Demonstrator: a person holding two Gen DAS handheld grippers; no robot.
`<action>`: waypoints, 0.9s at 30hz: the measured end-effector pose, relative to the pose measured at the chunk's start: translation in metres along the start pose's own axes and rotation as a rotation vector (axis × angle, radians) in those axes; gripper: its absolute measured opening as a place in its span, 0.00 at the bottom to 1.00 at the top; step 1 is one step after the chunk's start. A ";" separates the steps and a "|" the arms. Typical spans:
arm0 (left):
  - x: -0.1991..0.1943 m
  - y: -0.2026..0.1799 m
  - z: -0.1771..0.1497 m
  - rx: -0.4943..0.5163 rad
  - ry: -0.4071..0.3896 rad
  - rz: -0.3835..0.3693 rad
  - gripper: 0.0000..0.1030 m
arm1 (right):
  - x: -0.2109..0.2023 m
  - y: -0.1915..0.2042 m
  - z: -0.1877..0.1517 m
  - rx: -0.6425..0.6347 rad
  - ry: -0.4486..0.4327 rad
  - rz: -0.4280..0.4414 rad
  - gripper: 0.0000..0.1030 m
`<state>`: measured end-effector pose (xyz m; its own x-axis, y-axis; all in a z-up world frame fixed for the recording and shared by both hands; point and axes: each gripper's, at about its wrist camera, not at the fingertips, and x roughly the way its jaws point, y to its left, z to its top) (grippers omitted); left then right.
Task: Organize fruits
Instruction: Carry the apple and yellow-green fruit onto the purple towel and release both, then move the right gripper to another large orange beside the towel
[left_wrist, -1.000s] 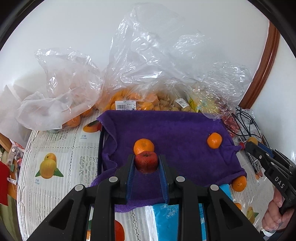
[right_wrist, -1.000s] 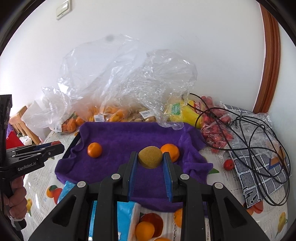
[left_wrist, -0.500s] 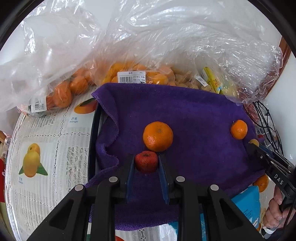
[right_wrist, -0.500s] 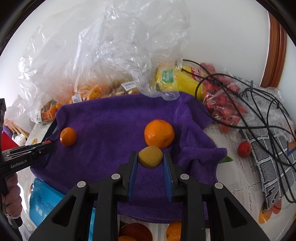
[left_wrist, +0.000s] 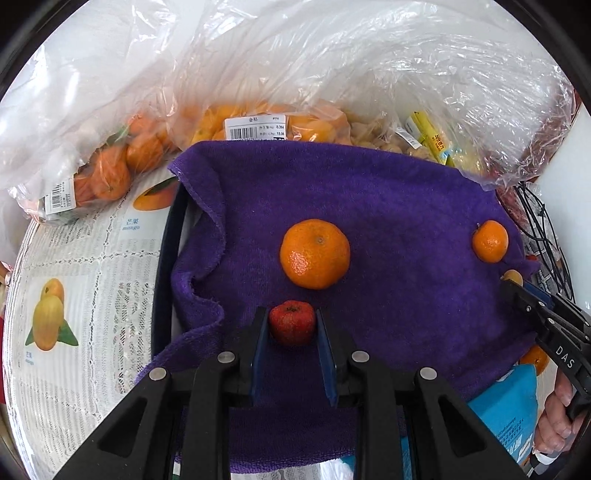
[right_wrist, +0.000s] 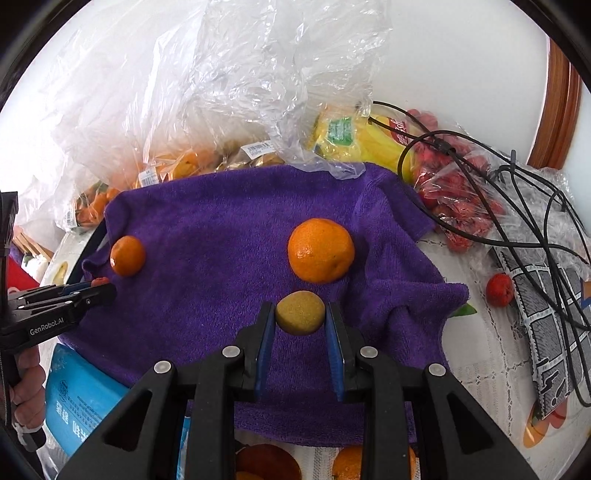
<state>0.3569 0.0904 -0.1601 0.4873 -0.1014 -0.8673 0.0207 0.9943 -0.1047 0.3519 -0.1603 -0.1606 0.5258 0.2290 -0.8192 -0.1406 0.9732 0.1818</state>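
Both tools (fruit-laden) lowered toward purple towel (left_wrist: 388, 206).

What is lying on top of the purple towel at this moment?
Two oranges lie on the purple towel: a large orange and a small orange. A dark tray rim shows beside it; the rest underneath is covered.

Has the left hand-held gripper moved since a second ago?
Yes. The left hand-held gripper, gripping the red fruit, came down toward the purple towel.

Bright, even daylight; sharp focus, fisheye bending at edges, glare on plastic bags (left_wrist: 332, 74).
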 end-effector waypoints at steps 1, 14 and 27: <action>0.001 0.000 0.000 -0.001 0.002 -0.001 0.24 | 0.000 0.000 0.000 0.004 0.002 0.000 0.26; -0.030 0.002 -0.007 -0.015 -0.034 0.019 0.41 | -0.038 0.014 -0.004 -0.029 -0.070 -0.028 0.55; -0.087 0.005 -0.036 -0.048 -0.105 -0.011 0.46 | -0.089 -0.011 -0.043 0.023 -0.068 -0.041 0.55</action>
<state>0.2835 0.1025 -0.1029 0.5758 -0.1057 -0.8107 -0.0139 0.9902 -0.1390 0.2704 -0.1923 -0.1133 0.5866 0.1890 -0.7875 -0.0992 0.9818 0.1617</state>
